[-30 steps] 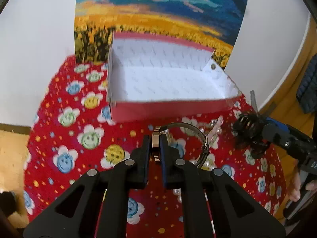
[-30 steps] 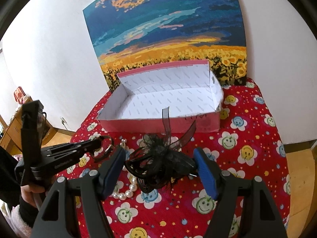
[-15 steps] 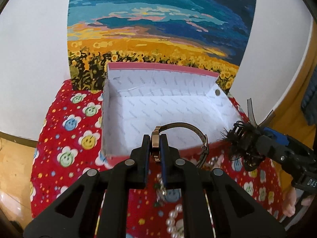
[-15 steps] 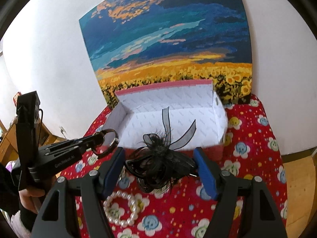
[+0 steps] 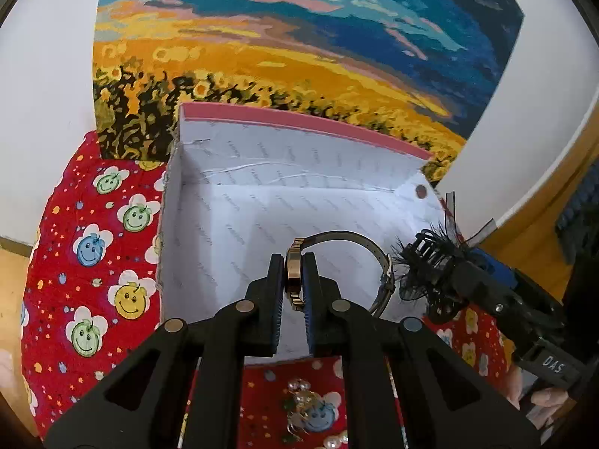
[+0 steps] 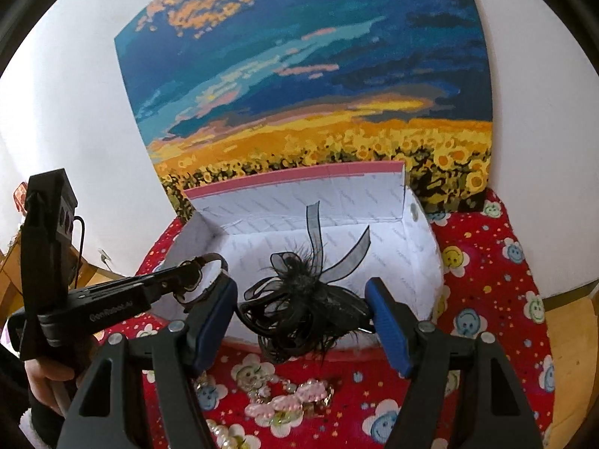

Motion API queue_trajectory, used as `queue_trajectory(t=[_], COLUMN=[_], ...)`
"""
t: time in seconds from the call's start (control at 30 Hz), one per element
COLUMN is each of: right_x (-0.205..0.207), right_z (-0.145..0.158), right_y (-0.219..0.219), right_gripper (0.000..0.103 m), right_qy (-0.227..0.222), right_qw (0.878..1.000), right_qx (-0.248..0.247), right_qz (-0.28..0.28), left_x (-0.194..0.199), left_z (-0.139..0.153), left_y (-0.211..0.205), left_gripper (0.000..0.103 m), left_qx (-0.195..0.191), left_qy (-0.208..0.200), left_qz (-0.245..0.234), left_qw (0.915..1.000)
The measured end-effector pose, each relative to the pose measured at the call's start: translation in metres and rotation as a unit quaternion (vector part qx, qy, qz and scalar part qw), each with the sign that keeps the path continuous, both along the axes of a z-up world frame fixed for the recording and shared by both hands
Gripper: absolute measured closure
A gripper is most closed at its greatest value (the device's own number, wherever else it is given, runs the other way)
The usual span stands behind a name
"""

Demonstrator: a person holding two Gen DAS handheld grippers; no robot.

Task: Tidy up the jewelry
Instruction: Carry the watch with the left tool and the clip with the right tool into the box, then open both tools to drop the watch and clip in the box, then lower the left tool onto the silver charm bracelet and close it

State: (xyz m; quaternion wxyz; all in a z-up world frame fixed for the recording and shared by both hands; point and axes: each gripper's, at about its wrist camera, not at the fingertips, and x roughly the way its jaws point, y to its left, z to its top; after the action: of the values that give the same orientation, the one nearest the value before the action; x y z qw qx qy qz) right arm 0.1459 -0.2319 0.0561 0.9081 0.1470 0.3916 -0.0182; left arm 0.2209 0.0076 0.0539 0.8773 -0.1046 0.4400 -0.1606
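Nearest, the left gripper [image 5: 293, 284] is clamped on the gold case of a wristwatch [image 5: 294, 278], strap looping to its right. The right gripper [image 6: 301, 312] squeezes a black feathered hair clip [image 6: 303, 299]. Beyond both tips, directly below the held pieces, lies the open white-lined box [image 5: 262, 202].

A: What does the left gripper [image 5: 293, 280] have?

B: Its 2 pads are clamped on the case of a gold watch [image 5: 295, 277], strap looping right, over the white inside of the pink-edged box [image 5: 239, 217].

A: And on the right?

B: The right gripper [image 5: 445, 273] carries a black feathered hair clip [image 5: 423, 265] at the box's corner. The box sits on a red smiley-flower cloth [image 5: 93, 254].
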Motion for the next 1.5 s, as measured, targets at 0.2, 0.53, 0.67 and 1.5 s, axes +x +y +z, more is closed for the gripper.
queue_trajectory(t=[0.2, 0.53, 0.67, 1.5], right_x=[0.007, 0.004, 0.0, -0.09], right_z=[-0.011, -0.012, -0.005, 0.025], right_y=[-0.003, -0.008, -0.007, 0.03], right_gripper=[0.03, 0.018, 0.016, 0.01], right_qy=[0.008, 0.002, -0.007, -0.013], right_qw=[1.0, 1.0, 1.0, 1.0], right_qx=[0.001, 0.018, 0.02, 0.013], right_qz=[-0.002, -0.011, -0.011, 0.005], left_x=[0.008, 0.009, 0.004, -0.109], left_z=[-0.009, -0.019, -0.015, 0.031], left_y=[0.002, 0.006, 0.006, -0.02], left_gripper=[0.095, 0.093, 0.092, 0.03], left_qx=[0.003, 0.014, 0.02, -0.011], left_qy=[0.009, 0.04, 0.042, 0.007], left_qz=[0.01, 0.04, 0.037, -0.027], left_qw=[0.9999, 0.9983, 0.9983, 0.9995])
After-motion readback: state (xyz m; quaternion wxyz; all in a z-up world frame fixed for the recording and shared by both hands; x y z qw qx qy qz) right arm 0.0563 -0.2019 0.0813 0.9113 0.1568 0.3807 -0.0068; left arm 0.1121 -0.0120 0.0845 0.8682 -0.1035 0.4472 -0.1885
